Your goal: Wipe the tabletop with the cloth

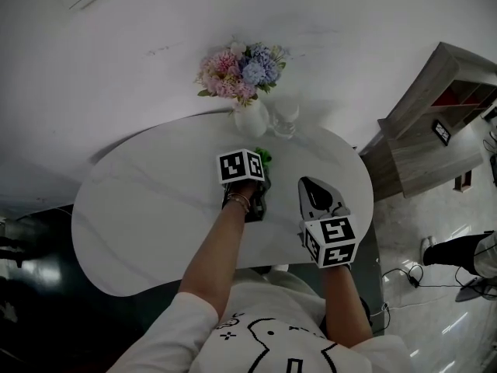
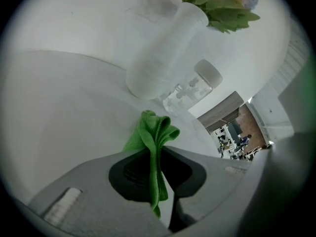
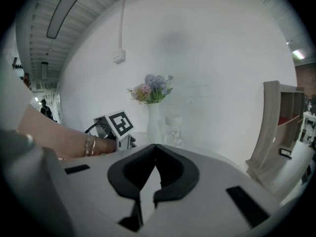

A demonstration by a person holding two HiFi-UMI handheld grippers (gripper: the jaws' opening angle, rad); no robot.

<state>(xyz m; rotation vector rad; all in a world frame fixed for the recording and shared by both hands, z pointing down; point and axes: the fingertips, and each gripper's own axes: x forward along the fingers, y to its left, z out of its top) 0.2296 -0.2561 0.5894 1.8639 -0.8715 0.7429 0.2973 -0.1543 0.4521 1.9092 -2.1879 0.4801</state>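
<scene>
A green cloth [image 2: 154,142] is pinched in my left gripper [image 2: 158,154], its free end bunched on the white oval tabletop [image 2: 64,117]. In the head view the left gripper [image 1: 250,179] sits near the table's far middle, with the green cloth [image 1: 265,158] poking out just ahead of its marker cube. My right gripper [image 1: 314,194] hovers over the table's right side, jaws together with nothing between them. In its own view the right gripper [image 3: 154,149] faces the wall and the left gripper's cube [image 3: 120,124].
A white vase of pink and blue flowers [image 1: 250,115] and a clear plastic bottle [image 1: 284,120] stand at the table's far edge, just beyond the cloth. A wooden shelf unit [image 1: 435,123] stands on the right. The table's front edge is against the person's body.
</scene>
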